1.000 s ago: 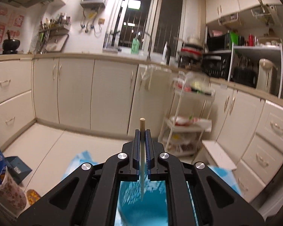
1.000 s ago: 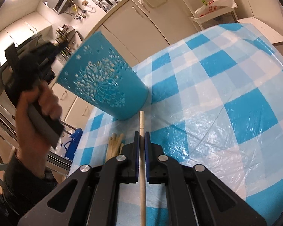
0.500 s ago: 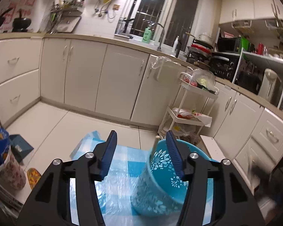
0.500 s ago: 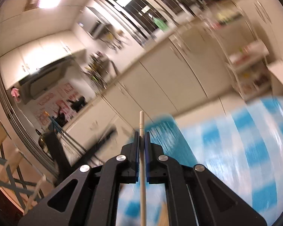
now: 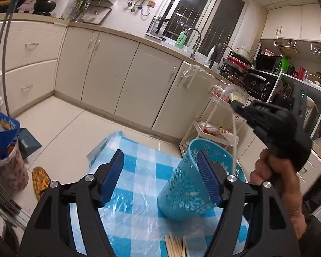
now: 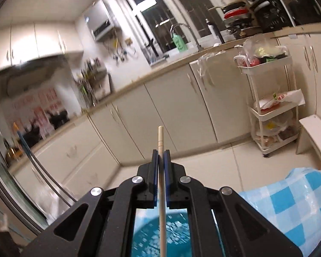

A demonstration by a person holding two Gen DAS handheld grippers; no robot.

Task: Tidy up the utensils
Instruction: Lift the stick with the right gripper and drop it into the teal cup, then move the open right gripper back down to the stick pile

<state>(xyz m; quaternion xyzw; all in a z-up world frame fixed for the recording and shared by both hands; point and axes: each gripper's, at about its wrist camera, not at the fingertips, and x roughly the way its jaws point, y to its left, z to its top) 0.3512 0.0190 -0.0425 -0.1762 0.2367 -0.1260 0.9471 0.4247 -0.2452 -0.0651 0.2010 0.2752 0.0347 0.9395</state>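
Observation:
A blue perforated holder (image 5: pixel 189 189) stands on the blue-and-white checked table cloth (image 5: pixel 139 194). My left gripper (image 5: pixel 160 175) is open and empty, drawn back above the table, its right finger in front of the holder's rim. My right gripper (image 6: pixel 161 156) is shut on a pale wooden chopstick (image 6: pixel 161 184) and holds it upright over the holder (image 6: pixel 173 235). In the left wrist view the right gripper (image 5: pixel 235 103) hangs above the holder with the chopstick (image 5: pixel 235 141) reaching down into it. Several loose chopsticks (image 5: pixel 175 246) lie on the cloth near me.
Cream kitchen cabinets (image 5: pixel 126 72) run along the far wall. A white tiered trolley (image 6: pixel 269 98) with bags stands to the right of the table. A blue snack bag (image 5: pixel 2 137) and a small box (image 5: pixel 28 143) sit on the floor at the left.
My left gripper opened, let its chopstick drop into the holder and drew back. My right gripper lifted its chopstick from the table and swung it upright over the holder.

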